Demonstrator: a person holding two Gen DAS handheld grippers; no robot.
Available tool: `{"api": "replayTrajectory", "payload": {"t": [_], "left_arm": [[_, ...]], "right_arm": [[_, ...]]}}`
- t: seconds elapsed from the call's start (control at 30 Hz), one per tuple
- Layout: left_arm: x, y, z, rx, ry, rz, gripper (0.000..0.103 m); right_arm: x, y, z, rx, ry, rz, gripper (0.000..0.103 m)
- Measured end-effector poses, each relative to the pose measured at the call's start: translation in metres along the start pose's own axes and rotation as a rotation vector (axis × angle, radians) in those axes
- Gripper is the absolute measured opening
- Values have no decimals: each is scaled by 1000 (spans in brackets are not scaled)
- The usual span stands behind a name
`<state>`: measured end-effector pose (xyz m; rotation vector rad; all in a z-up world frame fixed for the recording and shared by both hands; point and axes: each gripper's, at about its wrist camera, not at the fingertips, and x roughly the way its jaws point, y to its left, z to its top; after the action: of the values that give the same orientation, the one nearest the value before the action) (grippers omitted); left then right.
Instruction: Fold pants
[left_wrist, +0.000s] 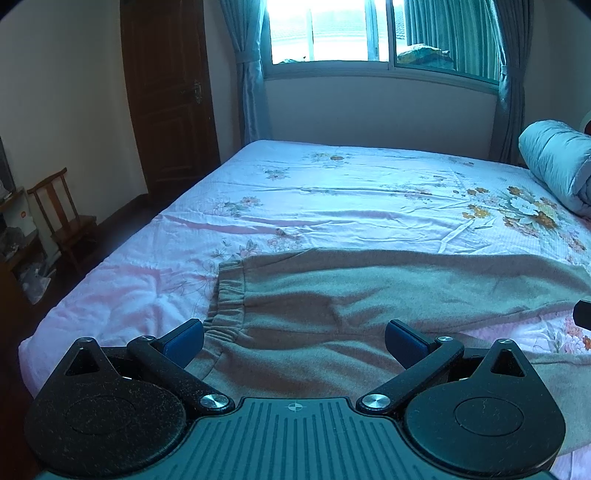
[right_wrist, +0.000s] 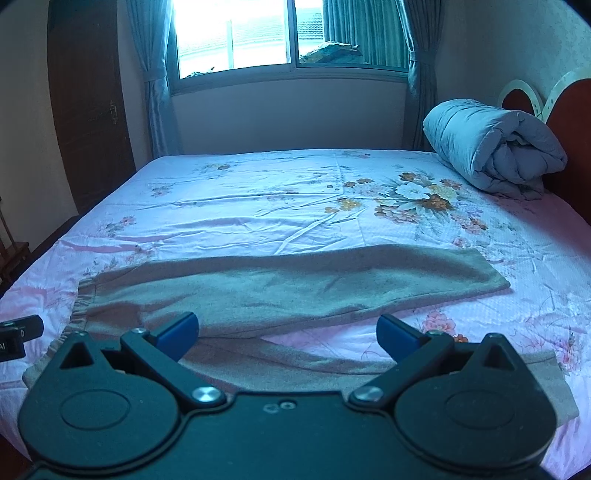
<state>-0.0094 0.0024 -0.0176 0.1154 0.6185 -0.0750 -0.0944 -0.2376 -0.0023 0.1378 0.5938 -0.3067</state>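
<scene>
Grey-green sweatpants (right_wrist: 280, 288) lie flat across the near part of the bed, elastic waistband (left_wrist: 225, 306) to the left, legs spread to the right. The far leg ends at a cuff (right_wrist: 491, 277); the near leg runs under my right gripper toward the bed's near right edge (right_wrist: 554, 391). My left gripper (left_wrist: 293, 341) is open and empty, hovering over the waist area (left_wrist: 295, 314). My right gripper (right_wrist: 288, 334) is open and empty, over the crotch where the legs split. The left gripper's edge shows in the right wrist view (right_wrist: 18, 332).
The bed has a pink floral sheet (right_wrist: 295, 206). A rolled grey-blue duvet (right_wrist: 495, 147) lies at the headboard (right_wrist: 569, 140) on the right. A wooden chair (left_wrist: 62, 218) and a dark door (left_wrist: 166, 92) stand left of the bed. A window with curtains (left_wrist: 332, 33) is behind.
</scene>
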Motion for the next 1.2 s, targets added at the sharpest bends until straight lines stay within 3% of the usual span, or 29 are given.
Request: {"api": "replayTrajectory", "payload": {"t": [0.6, 1.2], "left_arm": [[-23, 13, -21, 19, -9, -1, 103], [-20, 18, -12, 39, -20, 6, 103]], "right_arm": [[-25, 12, -19, -38, -6, 13, 97], [-27, 13, -17, -58, -23, 27, 97]]}}
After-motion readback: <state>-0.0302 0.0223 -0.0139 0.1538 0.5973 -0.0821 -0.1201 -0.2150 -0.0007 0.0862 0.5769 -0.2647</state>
